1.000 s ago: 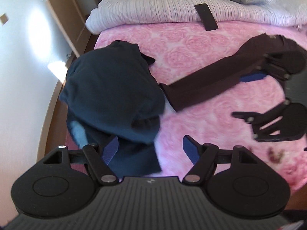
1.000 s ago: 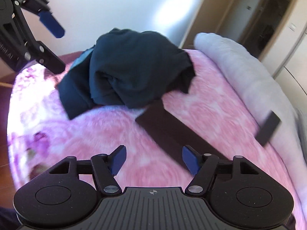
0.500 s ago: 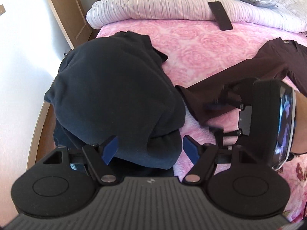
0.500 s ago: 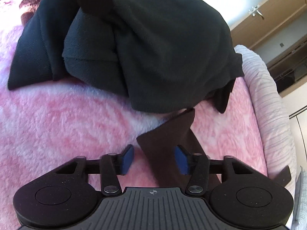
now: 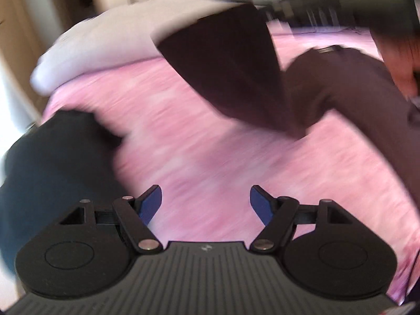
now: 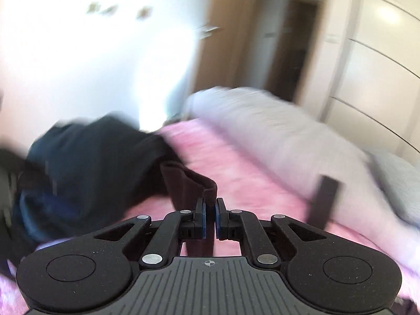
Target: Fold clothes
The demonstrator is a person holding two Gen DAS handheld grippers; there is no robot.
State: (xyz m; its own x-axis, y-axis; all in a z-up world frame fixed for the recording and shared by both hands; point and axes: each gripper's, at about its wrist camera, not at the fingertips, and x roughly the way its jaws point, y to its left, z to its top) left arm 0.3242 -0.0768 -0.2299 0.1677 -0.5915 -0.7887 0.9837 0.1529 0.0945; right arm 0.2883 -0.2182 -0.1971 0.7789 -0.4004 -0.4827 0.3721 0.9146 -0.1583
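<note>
While the left wrist view is smeared by motion, the left gripper [image 5: 205, 200] shows clearly at six o'clock, its blue pads [image 5: 151, 202] spread wide apart with nothing between them, only the pink bedspread [image 5: 183, 141] beneath. A dark maroon garment [image 5: 341, 99] stretches from three o'clock toward twelve; one long end of it [image 5: 223, 60] is lifted off the bedspread and hangs up at about twelve o'clock, where a blurred dark shape, probably the other gripper, sits at the top edge. At about two to three o'clock a person's hand [image 5: 401, 65] is visible, too blurred to read further. A dark navy garment [image 5: 52, 162] lies heaped at nine o'clock on the bed's edge. A pale rolled duvet [image 5: 110, 44] runs along the far side at ten to eleven o'clock.

Seen from the right wrist view, the right gripper [image 6: 209, 216] sits at centre, just below the middle; its jaws have just been closing and now pinch the hem of the maroon garment [image 6: 189, 183], whose edge stands up above the pads toward twelve o'clock. The navy garment [image 6: 86, 162] lies at nine o'clock, just beside the held cloth. The bedspread [image 6: 236, 173] spreads to three o'clock, meeting the duvet [image 6: 275, 131] at one to two o'clock, on which rests a flat dark object [image 6: 324, 199], blurred. A white wall [image 6: 78, 52] and wooden doors [image 6: 228, 52] fill the upper half.
</note>
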